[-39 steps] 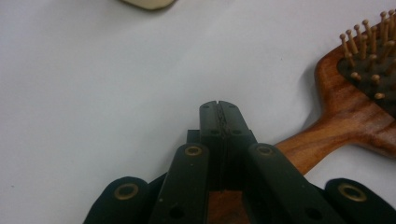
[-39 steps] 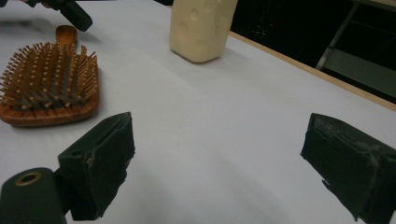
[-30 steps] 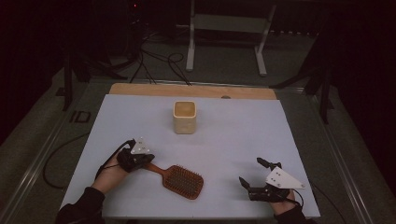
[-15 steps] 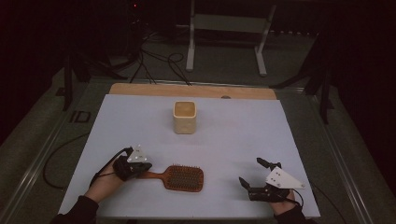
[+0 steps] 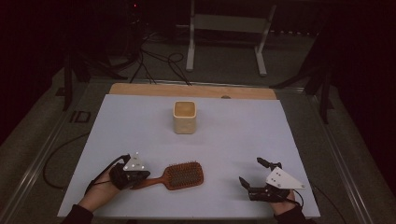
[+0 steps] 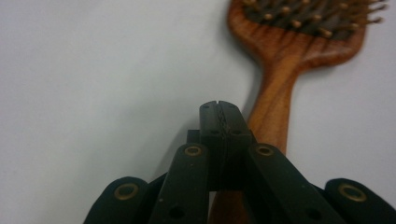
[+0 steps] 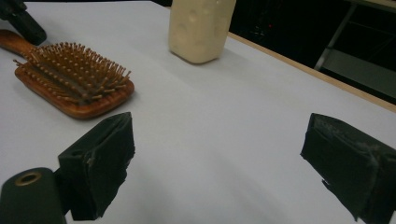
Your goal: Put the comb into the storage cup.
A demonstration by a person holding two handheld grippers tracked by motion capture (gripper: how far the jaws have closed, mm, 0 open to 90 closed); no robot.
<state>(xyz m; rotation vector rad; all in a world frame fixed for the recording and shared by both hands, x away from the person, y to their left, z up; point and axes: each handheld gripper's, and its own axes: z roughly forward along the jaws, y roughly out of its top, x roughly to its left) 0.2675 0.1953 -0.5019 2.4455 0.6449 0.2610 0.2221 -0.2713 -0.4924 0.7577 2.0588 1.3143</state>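
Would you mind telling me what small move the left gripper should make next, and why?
Probably open the left gripper and straddle the hairbrush handle: its jaws are pressed shut beside the handle, gripping nothing, and the brush lies flat on the table.

- High view is pretty dim overall; the pale desk (image 5: 140, 135) is the one lit patch and the room around it drops off to near black.
- Left gripper view is soft up close. The hairbrush (image 6: 299, 42) bristles at the top are blurry, with a faint shadow beside its handle.
- Right gripper view is brighter, and the jaws at the bottom are slightly out of focus.
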